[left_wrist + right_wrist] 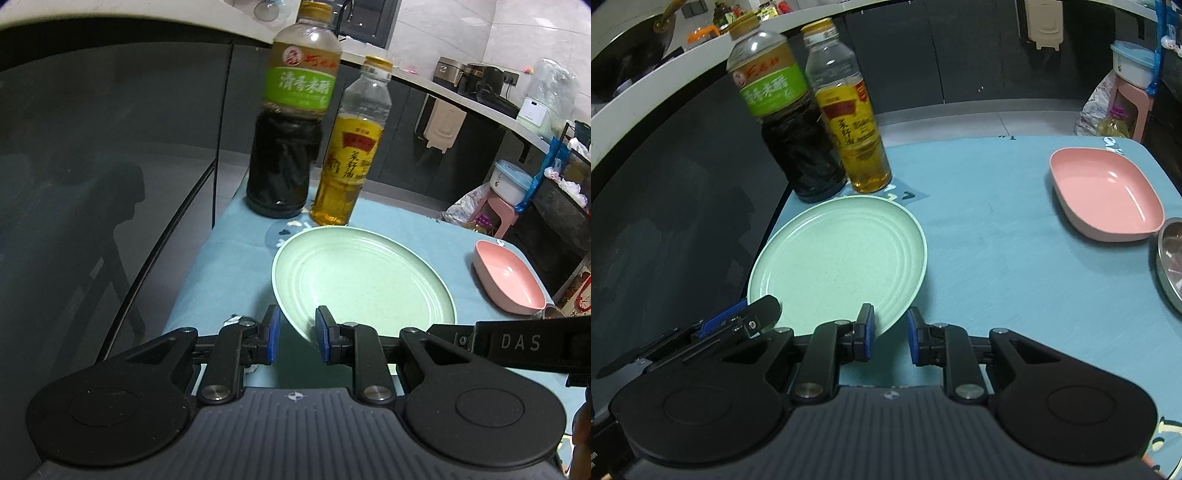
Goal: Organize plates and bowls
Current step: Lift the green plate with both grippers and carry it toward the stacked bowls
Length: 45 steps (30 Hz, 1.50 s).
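The green plate [838, 266] lies on the blue tablecloth [990, 236], its far rim just beside the dark vinegar bottle [798, 147] and the oil bottle [857, 136] — a push forward could tip either one. The pink dish [1108, 192] sits well apart to the right, beside a steel bowl [1171, 266]. The left gripper [297, 338] angles down with the plate's near rim between its narrowly parted jaws; whether they pinch it I cannot tell. The right gripper [890, 338] points down steeper at the right rim — jaws narrow, nothing visibly clamped.
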Each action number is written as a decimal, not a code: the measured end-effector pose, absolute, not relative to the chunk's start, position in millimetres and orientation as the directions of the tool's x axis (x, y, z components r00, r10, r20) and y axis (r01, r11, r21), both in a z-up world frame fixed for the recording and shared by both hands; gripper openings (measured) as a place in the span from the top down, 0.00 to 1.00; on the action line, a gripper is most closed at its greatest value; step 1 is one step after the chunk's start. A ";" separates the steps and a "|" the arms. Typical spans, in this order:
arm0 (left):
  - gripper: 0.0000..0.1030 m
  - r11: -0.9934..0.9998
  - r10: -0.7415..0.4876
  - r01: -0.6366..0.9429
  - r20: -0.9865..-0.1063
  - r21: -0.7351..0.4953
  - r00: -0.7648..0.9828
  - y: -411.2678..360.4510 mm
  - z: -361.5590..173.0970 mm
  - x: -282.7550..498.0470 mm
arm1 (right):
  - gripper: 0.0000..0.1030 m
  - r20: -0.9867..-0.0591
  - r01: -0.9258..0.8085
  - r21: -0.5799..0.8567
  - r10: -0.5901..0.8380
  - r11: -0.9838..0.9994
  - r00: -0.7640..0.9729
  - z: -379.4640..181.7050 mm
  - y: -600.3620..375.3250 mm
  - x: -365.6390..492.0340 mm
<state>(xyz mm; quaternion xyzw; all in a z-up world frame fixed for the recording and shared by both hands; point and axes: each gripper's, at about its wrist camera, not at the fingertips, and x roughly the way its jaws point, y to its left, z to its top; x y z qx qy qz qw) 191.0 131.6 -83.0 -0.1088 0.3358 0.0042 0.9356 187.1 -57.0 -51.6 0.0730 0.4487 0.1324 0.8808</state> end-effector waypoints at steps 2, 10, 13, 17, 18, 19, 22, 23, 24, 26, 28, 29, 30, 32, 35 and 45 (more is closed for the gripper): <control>0.81 0.974 -0.065 -0.088 -0.635 -0.207 0.770 135.7 -86.4 189.3 | 0.81 -0.777 -0.170 0.242 0.296 0.955 0.556 -53.6 -52.9 186.4; 0.81 0.969 -0.065 -0.111 -0.665 -0.219 0.744 148.5 -100.2 182.6 | 0.81 -0.803 -0.186 0.218 0.284 0.958 0.524 -63.1 -37.3 180.9; 0.81 0.967 -0.074 -0.113 -0.677 -0.228 0.732 150.7 -105.2 182.9 | 0.81 -0.818 -0.186 0.206 0.273 0.961 0.506 -68.6 -33.3 180.3; 0.82 0.968 -0.074 -0.115 -0.690 -0.224 0.720 151.8 -111.0 184.3 | 0.81 -0.834 -0.178 0.199 0.262 0.964 0.485 -76.5 -30.5 181.8; 0.82 0.968 -0.072 -0.116 -0.692 -0.222 0.718 151.9 -112.0 184.6 | 0.81 -0.837 -0.177 0.197 0.259 0.964 0.481 -77.9 -29.5 181.9; 0.82 0.968 -0.071 -0.118 -0.694 -0.221 0.716 152.5 -112.7 184.3 | 0.81 -0.839 -0.178 0.195 0.257 0.965 0.479 -78.9 -28.6 181.9; 0.81 0.968 -0.067 -0.126 -0.703 -0.219 0.708 154.1 -115.4 184.4 | 0.81 -0.844 -0.179 0.189 0.253 0.965 0.473 -81.6 -25.6 183.4; 0.81 0.968 -0.065 -0.128 -0.707 -0.216 0.705 154.3 -116.5 184.2 | 0.81 -0.846 -0.180 0.188 0.252 0.966 0.470 -82.5 -24.7 183.9; 0.82 0.968 -0.064 -0.129 -0.712 -0.215 0.699 154.4 -117.7 184.5 | 0.81 -0.848 -0.181 0.187 0.251 0.966 0.466 -83.1 -24.0 184.1; 0.81 0.968 -0.066 -0.130 -0.721 -0.213 0.690 154.3 -120.2 185.2 | 0.80 -0.852 -0.183 0.184 0.249 0.966 0.461 -84.1 -22.9 184.7; 0.81 0.969 -0.064 -0.132 -0.728 -0.209 0.682 153.2 -121.6 185.9 | 0.80 -0.857 -0.186 0.182 0.248 0.966 0.451 -85.9 -22.4 184.9; 0.81 0.969 -0.063 -0.133 -0.732 -0.206 0.678 152.6 -122.1 186.1 | 0.80 -0.860 -0.185 0.183 0.248 0.966 0.447 -87.1 -22.2 185.9; 0.81 0.969 -0.066 -0.132 -0.736 -0.207 0.674 152.2 -122.4 186.1 | 0.80 -0.861 -0.183 0.185 0.249 0.966 0.443 -88.2 -22.5 186.0; 0.80 0.969 -0.068 -0.131 -0.739 -0.207 0.670 151.5 -121.9 184.6 | 0.80 -0.865 -0.179 0.187 0.249 0.966 0.437 -89.5 -23.7 185.6; 0.78 0.970 -0.054 -0.144 -0.748 -0.198 0.661 151.6 -120.8 183.4 | 0.80 -0.863 -0.178 0.188 0.249 0.966 0.440 -89.1 -25.6 184.7; 0.71 0.962 0.024 -0.221 -0.761 -0.158 0.648 148.8 -108.5 172.0 | 0.80 -0.848 -0.154 0.214 0.262 0.965 0.460 -78.9 -44.9 181.3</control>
